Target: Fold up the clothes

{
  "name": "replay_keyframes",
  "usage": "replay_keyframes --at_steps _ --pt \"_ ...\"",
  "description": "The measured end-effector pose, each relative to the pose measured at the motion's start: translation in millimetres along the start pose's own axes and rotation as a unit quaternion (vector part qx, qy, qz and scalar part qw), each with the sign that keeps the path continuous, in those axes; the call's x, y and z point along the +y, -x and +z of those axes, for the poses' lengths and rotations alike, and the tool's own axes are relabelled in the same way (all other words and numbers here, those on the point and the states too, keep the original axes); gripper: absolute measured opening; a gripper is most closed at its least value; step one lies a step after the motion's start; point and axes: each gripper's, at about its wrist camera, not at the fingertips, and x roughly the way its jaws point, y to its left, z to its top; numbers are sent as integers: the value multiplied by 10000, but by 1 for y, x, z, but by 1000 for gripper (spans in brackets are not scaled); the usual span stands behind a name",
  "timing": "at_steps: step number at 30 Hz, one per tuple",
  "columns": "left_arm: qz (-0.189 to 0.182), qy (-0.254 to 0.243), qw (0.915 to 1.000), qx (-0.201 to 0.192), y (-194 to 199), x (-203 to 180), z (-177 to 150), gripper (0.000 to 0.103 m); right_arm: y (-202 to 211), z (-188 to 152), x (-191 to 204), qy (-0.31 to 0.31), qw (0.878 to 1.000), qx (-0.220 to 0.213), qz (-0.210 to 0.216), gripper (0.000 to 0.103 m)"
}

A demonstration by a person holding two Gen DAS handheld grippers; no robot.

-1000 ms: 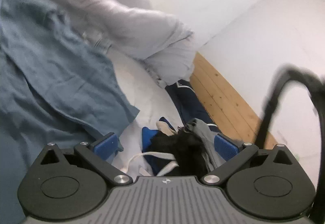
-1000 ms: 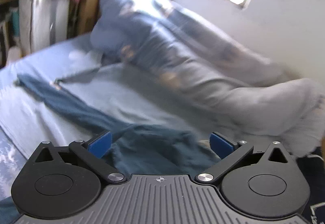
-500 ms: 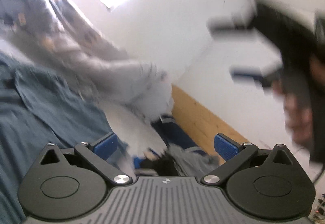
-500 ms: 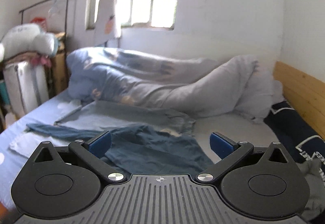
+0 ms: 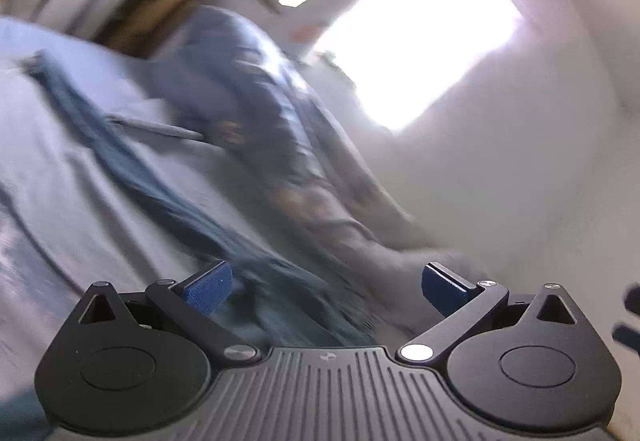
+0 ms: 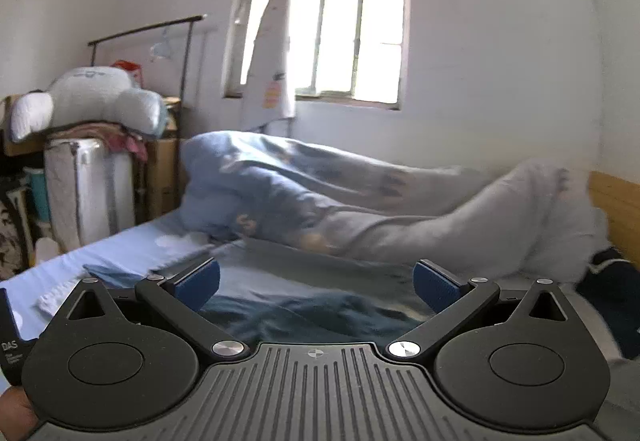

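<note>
A dark blue garment (image 6: 316,315) lies spread on the bed, just beyond my right gripper (image 6: 316,283), which is open, empty and held above the bed. In the blurred left wrist view the same garment (image 5: 132,177) runs as a long dark blue strip across the light sheet. My left gripper (image 5: 326,287) is open and empty, held above its near end. A lighter grey-blue garment (image 6: 304,273) lies flat under and behind the dark one.
A rumpled blue-grey duvet (image 6: 340,201) is heaped along the wall under the window (image 6: 352,13). A wooden headboard (image 6: 616,201) and dark navy clothing (image 6: 612,281) are at the right. A white suitcase (image 6: 88,185) with pillows stands left of the bed.
Both grippers have swung upward and away from the bed. The left view turned from the headboard corner toward the window and duvet. Both stayed open and empty.
</note>
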Motion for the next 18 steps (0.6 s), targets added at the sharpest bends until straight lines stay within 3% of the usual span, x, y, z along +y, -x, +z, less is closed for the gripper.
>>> replay_keyframes --at_steps 7,12,18 --pt "699 828 9939 -199 -17 70 44 103 -109 39 94 521 9960 122 710 103" --pt "1645 1318 9766 -426 -26 117 57 103 -201 48 184 1090 9835 333 1405 103" --pt "1931 1530 9683 -411 -34 139 72 103 -235 55 214 1157 9799 428 1571 103"
